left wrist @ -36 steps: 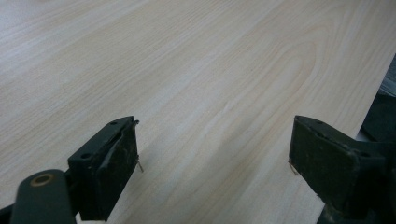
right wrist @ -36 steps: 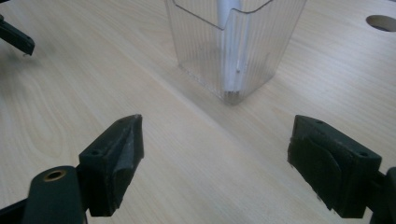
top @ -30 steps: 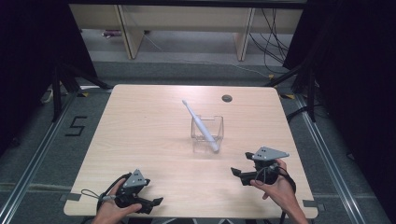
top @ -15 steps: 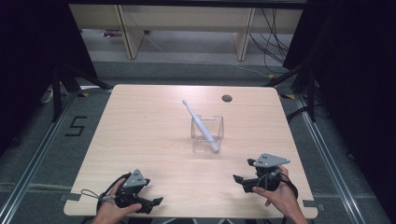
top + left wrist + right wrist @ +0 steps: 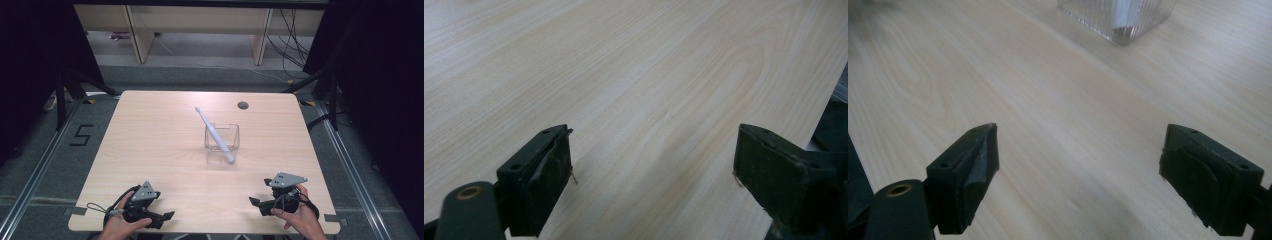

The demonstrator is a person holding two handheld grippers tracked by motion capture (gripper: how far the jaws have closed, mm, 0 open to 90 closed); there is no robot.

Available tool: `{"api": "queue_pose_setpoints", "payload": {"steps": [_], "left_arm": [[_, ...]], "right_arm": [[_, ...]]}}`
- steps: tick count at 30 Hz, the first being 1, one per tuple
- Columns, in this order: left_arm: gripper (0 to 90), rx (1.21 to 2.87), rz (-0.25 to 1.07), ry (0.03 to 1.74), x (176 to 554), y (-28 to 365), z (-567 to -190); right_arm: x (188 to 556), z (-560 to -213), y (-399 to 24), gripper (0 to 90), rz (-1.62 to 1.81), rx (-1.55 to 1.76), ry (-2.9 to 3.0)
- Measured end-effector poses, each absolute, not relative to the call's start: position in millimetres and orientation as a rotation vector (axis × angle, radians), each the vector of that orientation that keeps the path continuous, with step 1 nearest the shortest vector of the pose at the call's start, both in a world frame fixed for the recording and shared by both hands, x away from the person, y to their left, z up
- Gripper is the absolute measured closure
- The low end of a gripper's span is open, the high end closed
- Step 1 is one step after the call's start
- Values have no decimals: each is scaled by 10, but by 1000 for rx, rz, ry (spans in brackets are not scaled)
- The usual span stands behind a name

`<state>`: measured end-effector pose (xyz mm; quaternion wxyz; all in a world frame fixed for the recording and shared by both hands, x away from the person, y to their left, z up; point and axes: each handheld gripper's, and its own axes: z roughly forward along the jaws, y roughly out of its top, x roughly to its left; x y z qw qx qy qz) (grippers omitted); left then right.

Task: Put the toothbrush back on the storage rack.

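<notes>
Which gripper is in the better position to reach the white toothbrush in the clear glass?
Probably the right gripper: it sits open near the square clear glass holder, where the white toothbrush leans. The left gripper, also open, rests at the far near-left corner of the light wooden table.

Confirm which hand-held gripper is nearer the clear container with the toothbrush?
Right. The right hand-held gripper sits just front-right of the clear container, jaws open. The left hand-held gripper rests at the table's front-left edge, farther off, also open.
</notes>
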<state>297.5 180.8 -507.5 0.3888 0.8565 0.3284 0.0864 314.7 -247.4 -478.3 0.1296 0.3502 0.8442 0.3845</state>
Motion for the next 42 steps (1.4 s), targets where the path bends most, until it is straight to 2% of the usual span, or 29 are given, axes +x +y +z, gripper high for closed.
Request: {"api": "queue_pose_setpoints", "payload": {"steps": [25, 42], "left_arm": [[149, 2153, 199, 848, 2959, 1790, -5081], [149, 2158, 204, 838, 2954, 1787, -5069]], "right_arm": [[2920, -4833, -2685, 165, 1130, 1111, 2425], [2884, -4882, -2712, 165, 1090, 1025, 2457]]}}
